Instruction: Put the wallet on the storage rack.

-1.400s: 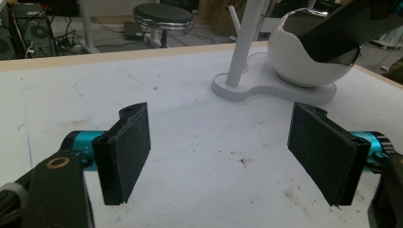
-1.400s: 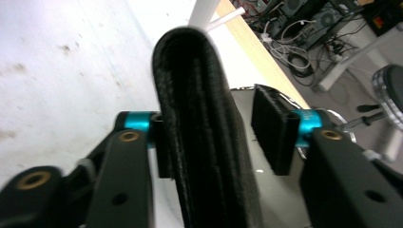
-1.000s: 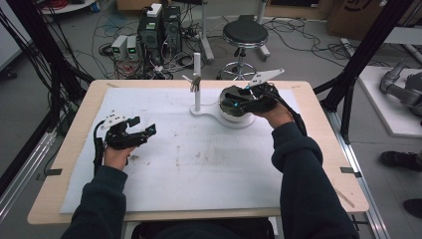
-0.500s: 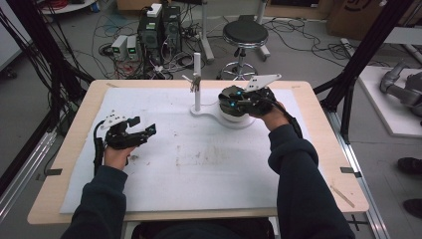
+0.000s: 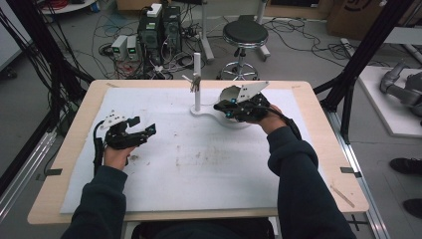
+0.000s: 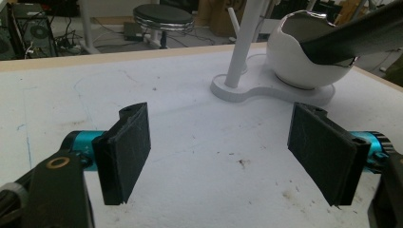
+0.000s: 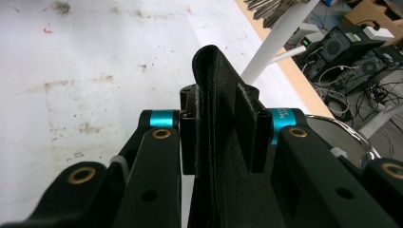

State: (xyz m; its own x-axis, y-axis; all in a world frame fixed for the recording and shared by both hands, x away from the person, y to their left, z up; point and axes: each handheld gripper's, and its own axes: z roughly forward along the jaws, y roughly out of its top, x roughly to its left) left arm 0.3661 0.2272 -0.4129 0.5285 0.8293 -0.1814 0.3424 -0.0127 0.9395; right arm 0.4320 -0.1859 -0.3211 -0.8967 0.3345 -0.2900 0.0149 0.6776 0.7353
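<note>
My right gripper (image 5: 225,107) hovers over a white egg-shaped bowl (image 6: 294,66) on a white base (image 6: 252,92) with an upright post (image 5: 197,82). It is shut on a flat black strip (image 7: 216,85), which stands on edge between its pads. The jaws have just closed in on the strip, then eased a touch. In the left gripper view the black strip (image 6: 351,40) reaches in from the right across the bowl's shiny rim. My left gripper (image 5: 143,125) rests at the table's left, open, with nothing between its pads (image 6: 126,149).
A stained white sheet (image 5: 199,164) covers the wooden table (image 5: 59,164). Behind the table are a round stool (image 5: 244,35), computer boxes (image 5: 159,25) and loose cables on the floor. Black frame poles (image 5: 358,64) stand at both sides.
My right hand has shifted slightly left and down over the bowl. The left hand has stayed put.
</note>
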